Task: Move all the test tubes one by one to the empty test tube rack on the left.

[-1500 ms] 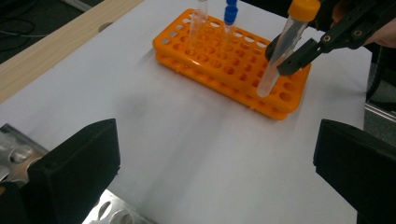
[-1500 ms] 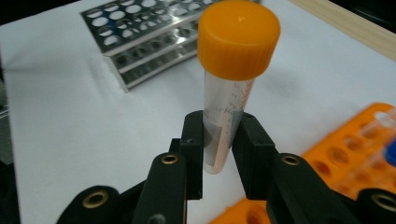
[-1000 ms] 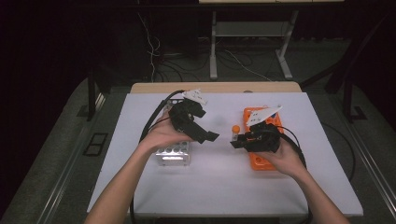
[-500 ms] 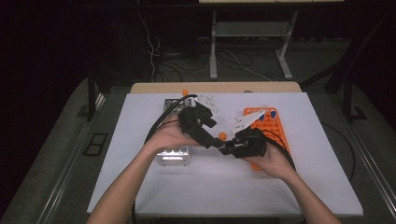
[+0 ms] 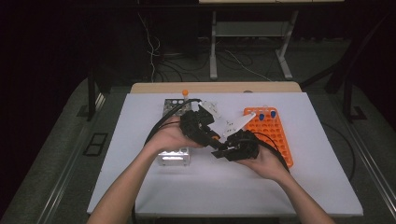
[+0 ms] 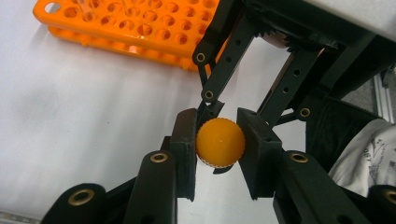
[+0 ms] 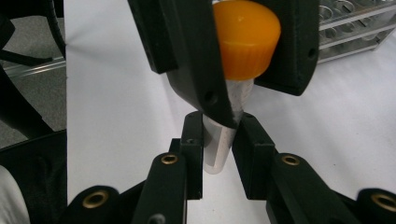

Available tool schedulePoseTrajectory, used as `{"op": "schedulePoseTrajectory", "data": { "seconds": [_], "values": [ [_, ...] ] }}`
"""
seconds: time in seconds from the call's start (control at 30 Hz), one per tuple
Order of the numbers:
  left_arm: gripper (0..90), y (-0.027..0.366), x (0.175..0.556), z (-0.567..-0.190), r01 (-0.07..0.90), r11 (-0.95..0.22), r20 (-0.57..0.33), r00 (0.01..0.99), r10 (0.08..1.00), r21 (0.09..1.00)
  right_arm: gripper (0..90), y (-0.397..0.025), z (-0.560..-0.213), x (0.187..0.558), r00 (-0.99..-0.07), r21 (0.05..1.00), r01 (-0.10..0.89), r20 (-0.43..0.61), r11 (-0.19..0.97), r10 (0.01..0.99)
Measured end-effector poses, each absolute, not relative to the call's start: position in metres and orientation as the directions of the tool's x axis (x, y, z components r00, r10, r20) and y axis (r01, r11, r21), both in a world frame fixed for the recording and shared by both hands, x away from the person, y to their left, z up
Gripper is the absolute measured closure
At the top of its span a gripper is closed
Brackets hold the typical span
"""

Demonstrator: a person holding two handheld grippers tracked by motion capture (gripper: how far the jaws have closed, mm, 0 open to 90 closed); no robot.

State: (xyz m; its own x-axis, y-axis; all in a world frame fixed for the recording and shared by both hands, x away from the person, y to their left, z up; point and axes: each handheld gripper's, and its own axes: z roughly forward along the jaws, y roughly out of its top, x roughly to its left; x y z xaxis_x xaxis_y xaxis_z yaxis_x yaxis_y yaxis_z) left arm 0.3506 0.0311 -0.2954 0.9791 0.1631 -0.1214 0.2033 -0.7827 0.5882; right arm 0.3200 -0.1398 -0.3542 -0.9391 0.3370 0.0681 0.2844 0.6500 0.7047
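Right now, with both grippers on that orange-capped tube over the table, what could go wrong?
1. The left hand-held gripper grips the orange cap while the right hand-held gripper clamps the tube lower down. If they pull or twist unevenly, the cap may loosen.
2. The tube is held near its narrow lower end, so it could slip out onto the white table.
3. The orange rack sits close by the right hand and could get nudged.
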Motion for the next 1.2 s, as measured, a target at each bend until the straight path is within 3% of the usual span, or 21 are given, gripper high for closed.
{"op": "schedulePoseTrajectory", "data": {
  "seconds": [0.73,1.03,1.2],
  "values": [
    [68.6,0.063,0.377,-0.260,0.269,-0.743,-0.071,0.955,0.287,0.613,54.4,-0.181,-0.342,0.320,-0.889,0.750,0.367,0.110,0.550,0.444],
    [68.6,0.077,0.394,-0.247,0.307,-0.730,-0.054,0.936,0.348,0.611,29.7,-0.203,-0.338,0.316,-0.860,0.759,0.402,0.122,0.511,0.495],
    [68.6,0.086,0.404,-0.240,0.328,-0.725,-0.041,0.923,0.383,0.606,10.7,-0.219,-0.336,0.313,-0.840,0.762,0.426,0.132,0.488,0.527]
  ]
}}
